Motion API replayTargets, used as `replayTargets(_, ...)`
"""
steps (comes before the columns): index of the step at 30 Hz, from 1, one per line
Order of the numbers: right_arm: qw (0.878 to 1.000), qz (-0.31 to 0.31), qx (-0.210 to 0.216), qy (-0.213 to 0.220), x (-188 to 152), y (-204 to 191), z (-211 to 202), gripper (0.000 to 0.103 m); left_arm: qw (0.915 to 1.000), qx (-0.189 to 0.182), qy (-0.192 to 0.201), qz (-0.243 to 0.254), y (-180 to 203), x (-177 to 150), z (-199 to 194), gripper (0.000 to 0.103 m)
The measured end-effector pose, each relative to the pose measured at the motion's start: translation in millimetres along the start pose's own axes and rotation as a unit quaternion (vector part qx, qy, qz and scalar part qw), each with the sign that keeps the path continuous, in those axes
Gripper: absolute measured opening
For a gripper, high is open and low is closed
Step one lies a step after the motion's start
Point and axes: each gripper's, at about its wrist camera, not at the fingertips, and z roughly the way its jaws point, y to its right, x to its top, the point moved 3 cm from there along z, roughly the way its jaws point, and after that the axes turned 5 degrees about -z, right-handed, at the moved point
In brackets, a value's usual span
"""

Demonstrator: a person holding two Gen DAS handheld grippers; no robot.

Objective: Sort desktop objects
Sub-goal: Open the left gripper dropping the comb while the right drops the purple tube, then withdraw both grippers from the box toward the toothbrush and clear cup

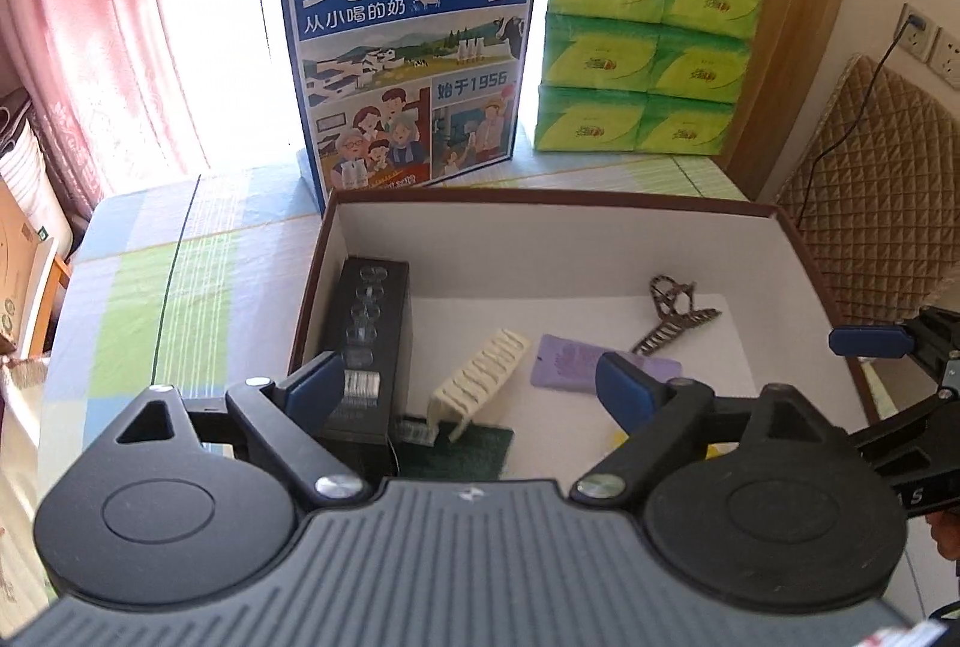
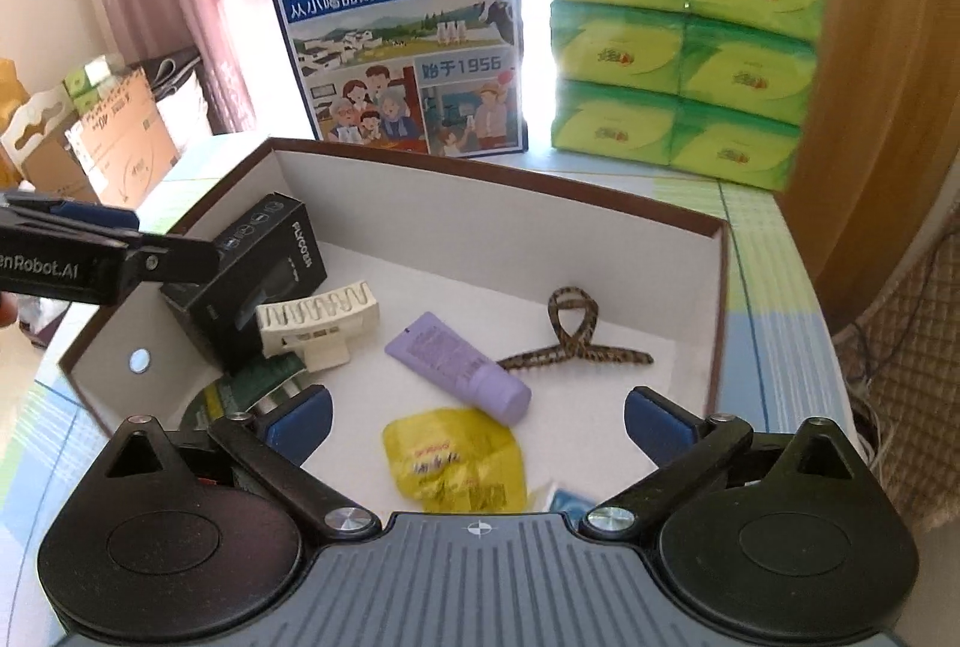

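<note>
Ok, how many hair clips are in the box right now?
2. A cream hair clip lies against the black carton at the left; a leopard-print hair clip lies toward the right. Others may be hidden under the tools.

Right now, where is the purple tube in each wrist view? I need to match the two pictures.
Left wrist: the purple tube lies on the box floor at centre, partly behind the left gripper's right finger.
Right wrist: the purple tube lies at centre, cap toward the camera, just above the yellow packet.
Shared landmark: the leopard-print hair claw, right of the tube in both.
</note>
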Motion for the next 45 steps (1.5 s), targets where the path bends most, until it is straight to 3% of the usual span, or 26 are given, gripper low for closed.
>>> replayTargets(18,0.998,0.035,-0.012,0.043,-36.1,-17.1,-76.1,0.101,0.9993,-0.008,-0.003,-0.037,6.1,-63.2,-71.0,0.093)
replayTargets(36,0.999,0.019,0.003,0.041,-83.5,-49.4,-125.1,0.101,0.9991,-0.012,-0.025,-0.033,11.2,-131.3,-118.7,0.095)
replayTargets(45,0.999,0.016,0.01,0.026,-104.4,-58.7,-131.5,0.101,0.9981,-0.016,-0.047,-0.035,12.3,-156.8,-123.7,0.095)
